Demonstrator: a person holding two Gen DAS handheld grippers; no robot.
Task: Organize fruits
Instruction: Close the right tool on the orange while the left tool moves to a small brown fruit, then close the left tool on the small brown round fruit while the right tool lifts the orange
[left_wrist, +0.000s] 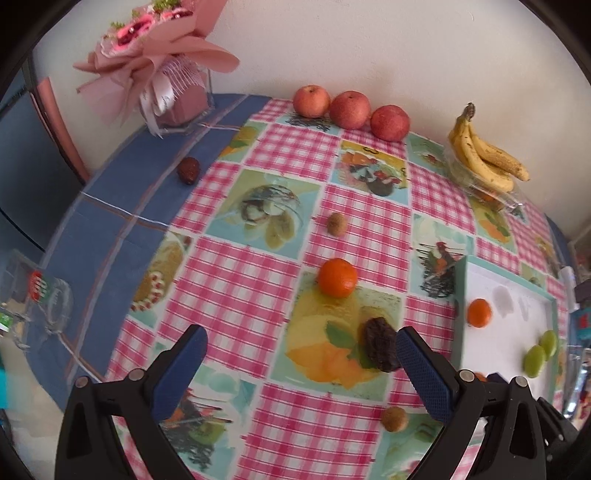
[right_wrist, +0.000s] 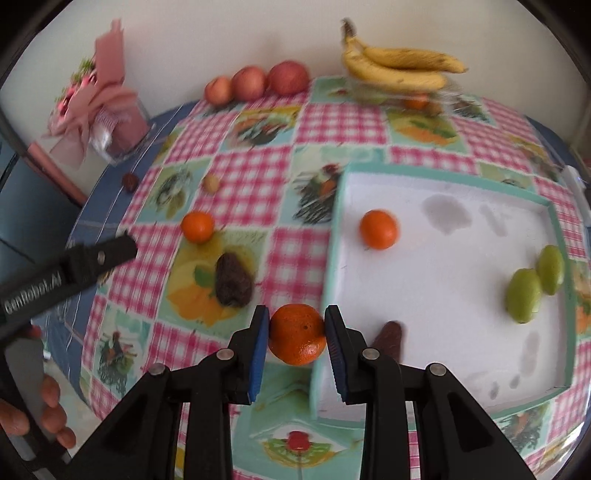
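My right gripper (right_wrist: 297, 334) is shut on an orange mandarin (right_wrist: 297, 339), held just left of the white tray's near-left corner. The tray (right_wrist: 443, 295) holds another mandarin (right_wrist: 379, 229), two green fruits (right_wrist: 523, 295) and a brown piece (right_wrist: 389, 338). My left gripper (left_wrist: 301, 356) hangs open above the checked cloth, with nothing between its fingers. A dark wrinkled fruit (left_wrist: 380, 349) lies by its right finger (left_wrist: 424, 373), and a loose mandarin (left_wrist: 338, 277) sits beyond. Small brown fruits (left_wrist: 337, 223) (left_wrist: 394, 419) and a dark red one (left_wrist: 188, 170) lie scattered.
Three apples (left_wrist: 349, 109) line the back wall. Bananas (left_wrist: 484, 153) rest on a clear container at the back right. A pink bouquet (left_wrist: 162, 62) in a clear box stands at the back left. A person's hand (right_wrist: 40, 413) holds the left gripper's handle.
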